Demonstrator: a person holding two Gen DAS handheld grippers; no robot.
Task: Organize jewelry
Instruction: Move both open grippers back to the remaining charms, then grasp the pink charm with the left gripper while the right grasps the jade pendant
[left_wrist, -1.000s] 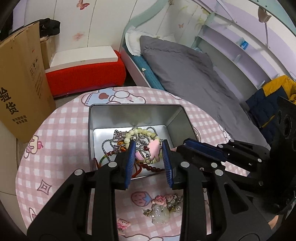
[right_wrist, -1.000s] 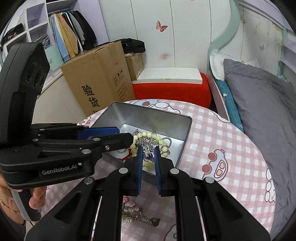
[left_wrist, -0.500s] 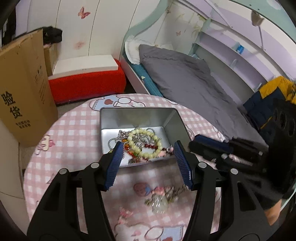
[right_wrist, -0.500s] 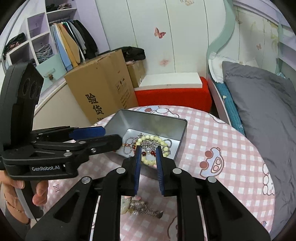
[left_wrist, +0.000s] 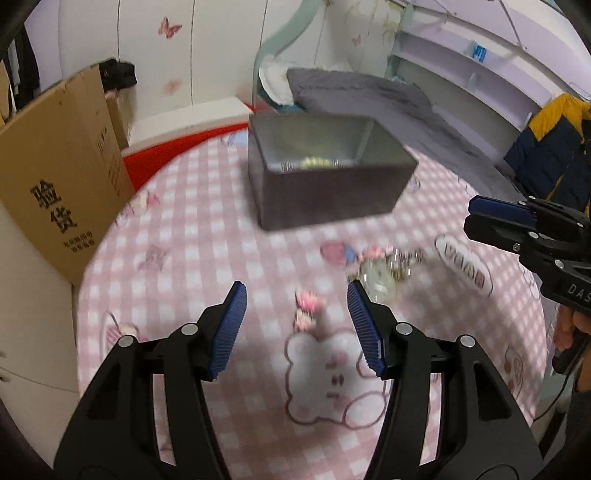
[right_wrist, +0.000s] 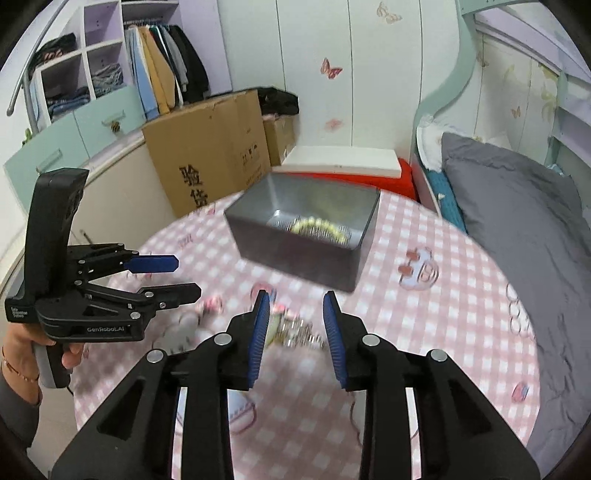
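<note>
A grey metal tin (left_wrist: 325, 170) stands on the round pink checked table (left_wrist: 207, 258) and holds a pearl bracelet (right_wrist: 319, 227) and chains. My left gripper (left_wrist: 295, 314) is open and empty, low over the table, with a small pink charm (left_wrist: 306, 308) between its fingers' line of sight. A pile of chains and a pale pendant (left_wrist: 384, 266) lies to its right. My right gripper (right_wrist: 293, 325) is open and empty, just above that same pile (right_wrist: 295, 328). The left gripper also shows in the right wrist view (right_wrist: 162, 277). Both views are blurred.
A cardboard box (left_wrist: 55, 177) stands left of the table. A red bench (right_wrist: 354, 173) lies behind the tin. A bed with a grey quilt (right_wrist: 517, 206) is to the right. A wardrobe (right_wrist: 110, 85) is at the far left.
Both grippers have pulled back from the tin and dropped towards the table. The left one let go of the pink piece into the tin and opened wide. The right one opened.
</note>
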